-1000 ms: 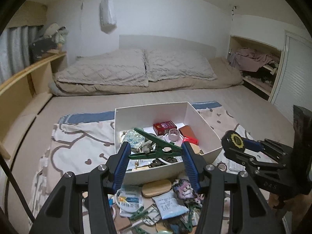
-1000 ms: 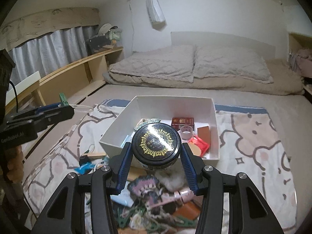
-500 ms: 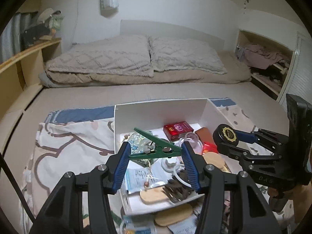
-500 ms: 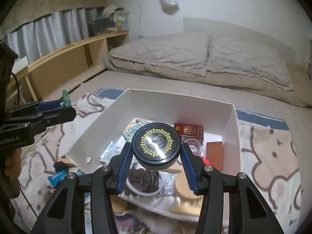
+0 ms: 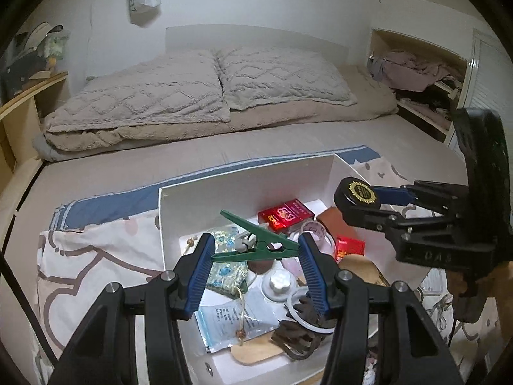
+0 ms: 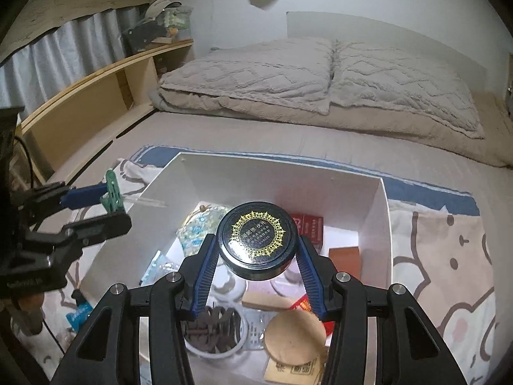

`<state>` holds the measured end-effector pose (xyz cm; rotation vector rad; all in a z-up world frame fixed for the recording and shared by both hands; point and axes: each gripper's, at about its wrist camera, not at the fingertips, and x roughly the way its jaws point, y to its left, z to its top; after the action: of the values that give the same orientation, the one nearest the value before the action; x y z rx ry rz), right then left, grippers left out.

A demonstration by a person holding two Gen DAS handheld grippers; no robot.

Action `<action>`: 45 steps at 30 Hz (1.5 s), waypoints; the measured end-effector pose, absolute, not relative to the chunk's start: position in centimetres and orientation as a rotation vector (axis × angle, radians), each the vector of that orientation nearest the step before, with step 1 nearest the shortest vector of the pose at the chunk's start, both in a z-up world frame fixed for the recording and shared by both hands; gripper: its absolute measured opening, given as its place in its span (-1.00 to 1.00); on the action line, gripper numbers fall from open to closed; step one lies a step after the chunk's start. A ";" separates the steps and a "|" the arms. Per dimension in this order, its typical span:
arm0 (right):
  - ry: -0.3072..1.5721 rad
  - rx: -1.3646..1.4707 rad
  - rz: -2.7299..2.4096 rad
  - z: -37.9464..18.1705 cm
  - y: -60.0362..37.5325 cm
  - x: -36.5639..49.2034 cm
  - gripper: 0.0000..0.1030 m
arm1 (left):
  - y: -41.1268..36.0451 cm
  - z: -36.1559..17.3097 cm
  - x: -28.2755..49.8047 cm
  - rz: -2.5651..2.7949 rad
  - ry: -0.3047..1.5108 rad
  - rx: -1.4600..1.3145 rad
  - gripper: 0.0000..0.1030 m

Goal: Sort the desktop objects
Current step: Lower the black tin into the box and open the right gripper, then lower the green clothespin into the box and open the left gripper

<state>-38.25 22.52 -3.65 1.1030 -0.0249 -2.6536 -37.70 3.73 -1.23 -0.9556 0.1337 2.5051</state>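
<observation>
Now both loads hang over the white cardboard box [image 6: 375,224]: left gripper [image 5: 255,256] pinching a green plastic clothes peg [image 5: 256,240], right gripper [image 6: 256,258] clamping a round black gold-printed tin [image 6: 256,240]. Lower each before parting its jaws, clear of the other.

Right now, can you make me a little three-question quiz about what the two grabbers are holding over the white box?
1. True or false: the left gripper holds a green clothespin.
2. What does the right gripper hold? A) a red box B) a round black tin C) a spoon
3. Fill in: both things hang over the white ____.

Key: 1 true. 2 B, the round black tin with gold print. 3 box.
</observation>
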 end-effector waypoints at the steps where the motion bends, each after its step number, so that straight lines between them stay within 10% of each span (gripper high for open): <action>1: -0.041 1.117 -2.639 -3.7 22.5 -38.7 -0.02 | 3.7 -1.2 -37.7 2.507 0.127 -0.955 0.04; 28: -0.042 1.927 -2.294 -15.1 20.0 -45.0 -0.02 | 1.7 -2.5 -37.9 2.544 0.062 -0.997 0.04; 33: -0.139 1.898 -2.280 -15.1 20.7 -44.8 0.03 | 1.7 -2.9 -38.6 2.540 0.016 -1.042 0.04; 36: -0.184 1.833 -2.308 -14.1 21.2 -44.3 0.40 | 2.1 -3.0 -39.1 2.539 -0.009 -1.063 0.04; 45: -0.203 1.524 -2.492 -8.3 23.4 -40.2 0.40 | 4.2 -4.7 -40.6 2.519 -0.022 -1.147 0.04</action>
<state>-40.25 23.40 -8.33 1.5241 -0.2031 -2.4923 -40.56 4.23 -4.73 -1.1474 -0.0216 2.5194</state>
